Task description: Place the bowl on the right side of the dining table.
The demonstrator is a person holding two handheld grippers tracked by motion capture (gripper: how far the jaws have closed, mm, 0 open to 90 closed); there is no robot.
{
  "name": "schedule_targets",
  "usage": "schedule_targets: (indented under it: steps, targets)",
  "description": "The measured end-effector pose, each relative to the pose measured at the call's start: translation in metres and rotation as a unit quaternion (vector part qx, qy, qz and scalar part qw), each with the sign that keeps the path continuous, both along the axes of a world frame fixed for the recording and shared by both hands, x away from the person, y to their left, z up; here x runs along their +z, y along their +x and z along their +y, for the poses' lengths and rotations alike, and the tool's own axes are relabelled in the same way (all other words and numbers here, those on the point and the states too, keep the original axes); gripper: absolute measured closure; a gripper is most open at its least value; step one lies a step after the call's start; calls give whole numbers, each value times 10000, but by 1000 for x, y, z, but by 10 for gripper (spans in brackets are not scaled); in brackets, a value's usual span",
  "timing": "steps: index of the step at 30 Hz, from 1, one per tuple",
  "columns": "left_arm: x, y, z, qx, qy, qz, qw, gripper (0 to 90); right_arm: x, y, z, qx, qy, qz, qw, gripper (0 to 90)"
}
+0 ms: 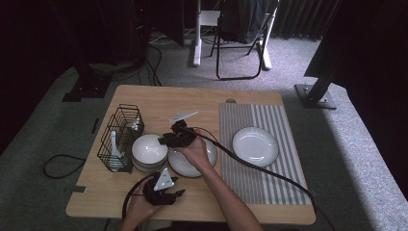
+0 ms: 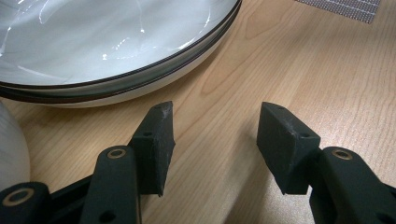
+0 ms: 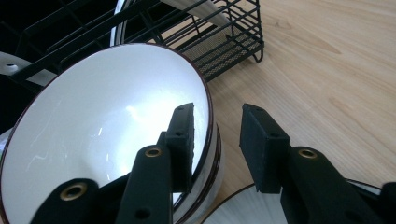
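Stacked white bowls (image 1: 149, 152): sitting on wooden surface (image 1: 192, 101) between wire rack (image 1: 120, 137) and stacked plates (image 1: 190, 166).
Right gripper (image 3: 215, 147): fingers straddling top bowl's rim, one inside, one outside, not yet pinching; seating deeper and squaring to rim advised before closing.
Left gripper (image 2: 215, 144): fingers open, empty, resting near plates.

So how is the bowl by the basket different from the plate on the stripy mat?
The bowl is deep and sits on a stack of bowls; the plate is shallow and lies alone. The bowl stands on bare wood beside the wire basket; the plate rests on the striped mat. Both are white, round and dark-rimmed.
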State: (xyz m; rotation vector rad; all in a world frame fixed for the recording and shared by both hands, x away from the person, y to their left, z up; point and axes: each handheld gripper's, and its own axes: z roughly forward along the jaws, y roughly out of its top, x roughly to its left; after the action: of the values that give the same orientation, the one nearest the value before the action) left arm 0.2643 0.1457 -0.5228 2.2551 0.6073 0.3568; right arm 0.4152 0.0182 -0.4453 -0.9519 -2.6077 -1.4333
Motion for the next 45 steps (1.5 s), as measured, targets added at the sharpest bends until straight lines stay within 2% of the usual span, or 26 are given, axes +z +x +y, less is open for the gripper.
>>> schedule_targets:
  steps: [18, 25, 33, 45]
  targets:
    - [0, 0, 0, -8, 1, 10, 10000, 471, -5, -2, 4, 111, -9, 88, 9999, 678]
    - [0, 0, 0, -9, 6, 8, 10000, 470, -8, -1, 5, 152, 8, 202, 9997, 707]
    - [0, 0, 0, -9, 10, -2, 10000, 469, -8, -2, 6, 166, 10, 163, 9997, 745]
    - [0, 0, -1, 10, -22, -7, 10000, 469, -11, -1, 7, -107, 109, 186, 9997, 822]
